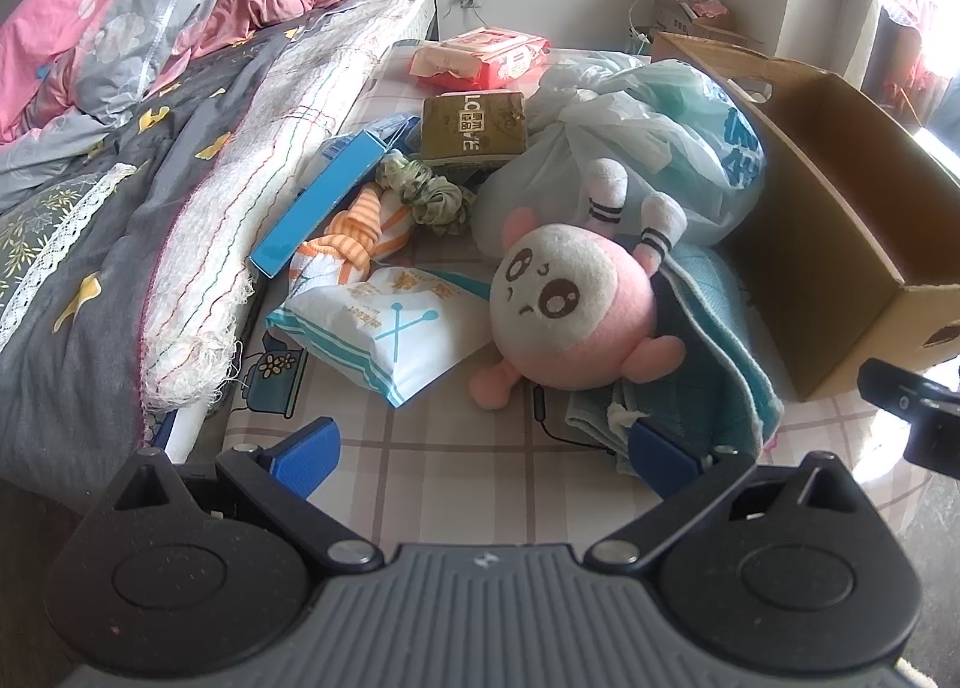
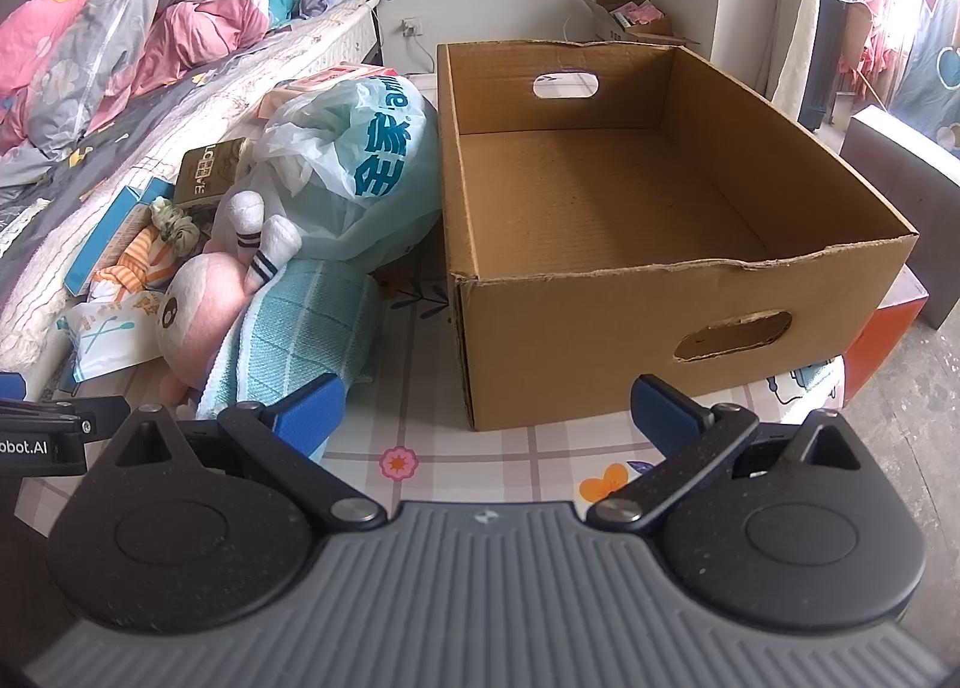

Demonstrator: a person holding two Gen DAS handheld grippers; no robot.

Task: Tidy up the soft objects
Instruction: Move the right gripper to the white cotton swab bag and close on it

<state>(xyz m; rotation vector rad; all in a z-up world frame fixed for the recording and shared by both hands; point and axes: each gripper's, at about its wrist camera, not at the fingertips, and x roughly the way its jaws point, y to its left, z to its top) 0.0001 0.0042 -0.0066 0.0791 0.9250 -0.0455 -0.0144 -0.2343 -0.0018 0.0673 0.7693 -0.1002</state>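
My left gripper (image 1: 483,451) is spread wide, holding nothing; the pink plush (image 1: 570,310) lies just ahead, beside a white "100%" packet (image 1: 390,328). My right gripper (image 2: 489,418), equally wide, faces bare mat before the torn-rimmed cardboard box (image 2: 630,328).
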